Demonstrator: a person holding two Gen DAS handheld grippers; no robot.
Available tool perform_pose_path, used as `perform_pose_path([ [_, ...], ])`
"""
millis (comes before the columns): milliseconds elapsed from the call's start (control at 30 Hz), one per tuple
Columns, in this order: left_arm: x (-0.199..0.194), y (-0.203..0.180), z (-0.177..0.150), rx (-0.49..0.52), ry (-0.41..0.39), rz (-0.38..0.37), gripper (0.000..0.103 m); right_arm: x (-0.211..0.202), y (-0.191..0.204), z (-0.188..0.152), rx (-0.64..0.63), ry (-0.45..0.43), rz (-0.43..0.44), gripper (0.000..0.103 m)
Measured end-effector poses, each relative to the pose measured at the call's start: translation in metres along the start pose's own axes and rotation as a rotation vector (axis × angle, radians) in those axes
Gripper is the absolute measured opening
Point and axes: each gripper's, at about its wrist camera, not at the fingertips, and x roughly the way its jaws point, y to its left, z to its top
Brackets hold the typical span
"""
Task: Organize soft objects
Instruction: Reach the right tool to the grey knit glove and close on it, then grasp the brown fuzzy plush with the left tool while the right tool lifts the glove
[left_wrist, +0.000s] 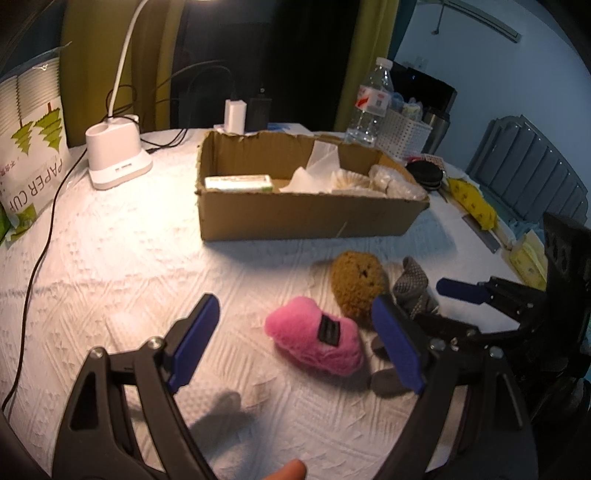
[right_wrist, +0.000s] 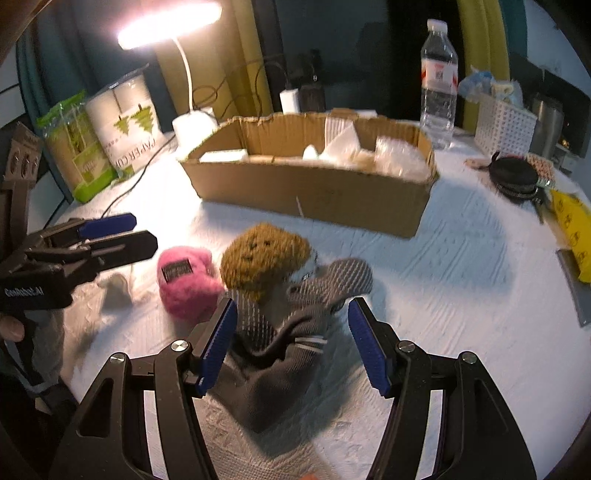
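Pink, brown and grey soft things lie bunched on the white textured tablecloth (left_wrist: 110, 258), in front of a cardboard box (left_wrist: 306, 218).

Both grippers are spread wide and hold nothing. The left gripper (left_wrist: 295, 347) hangs over the pink plush toy (left_wrist: 314, 341), which sits on the cloth between its blue pads. The right gripper (right_wrist: 291, 347) is low over the grey knitted cloth (right_wrist: 280, 332), its fingers either side of the crumpled fabric; I can't tell whether the pads touch it. A brown woolly ball (right_wrist: 264, 254) rests against both the plush and the cloth. Behind them the box holds white paper and packets, with a lit desk lamp (right_wrist: 192, 122) and a water bottle (right_wrist: 438, 81) beyond it.
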Motion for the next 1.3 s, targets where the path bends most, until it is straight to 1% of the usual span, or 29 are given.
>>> perform_pose_path([
  [133,0.005,-0.004,0.000,0.006,0.016,0.013,0.086,0.012,-0.002,-0.007,0.004,0.034,0.000,0.066],
  [200,0.007,-0.008,0.001,0.015,0.024,0.019,0.086,0.018,-0.002,-0.010,0.002,0.053,0.012,0.061],
  [233,0.009,-0.010,0.002,0.018,0.027,0.021,0.086,0.020,-0.002,-0.011,-0.002,0.056,0.013,0.054],
  [300,0.012,-0.015,0.004,0.024,0.034,0.027,0.086,0.019,-0.002,-0.011,-0.013,0.051,0.019,0.034],
  [333,0.013,-0.017,0.005,0.028,0.036,0.029,0.086,0.018,-0.004,-0.011,-0.010,0.043,0.029,0.027],
  [500,0.022,-0.032,0.010,0.052,0.053,0.037,0.086,0.011,-0.020,-0.013,0.013,0.016,0.044,0.025],
  [767,0.044,-0.056,0.017,0.082,0.090,0.049,0.086,-0.011,-0.061,-0.016,0.079,-0.038,0.006,0.025],
  [1000,0.069,-0.070,0.021,0.102,0.135,0.070,0.086,-0.019,-0.093,-0.022,0.138,-0.062,0.003,0.026],
  [1167,0.086,-0.074,0.018,0.121,0.177,0.096,0.086,-0.021,-0.103,-0.023,0.163,-0.071,0.018,0.026],
  [1300,0.094,-0.073,0.017,0.125,0.199,0.089,0.085,-0.020,-0.106,-0.022,0.173,-0.075,0.025,0.026],
])
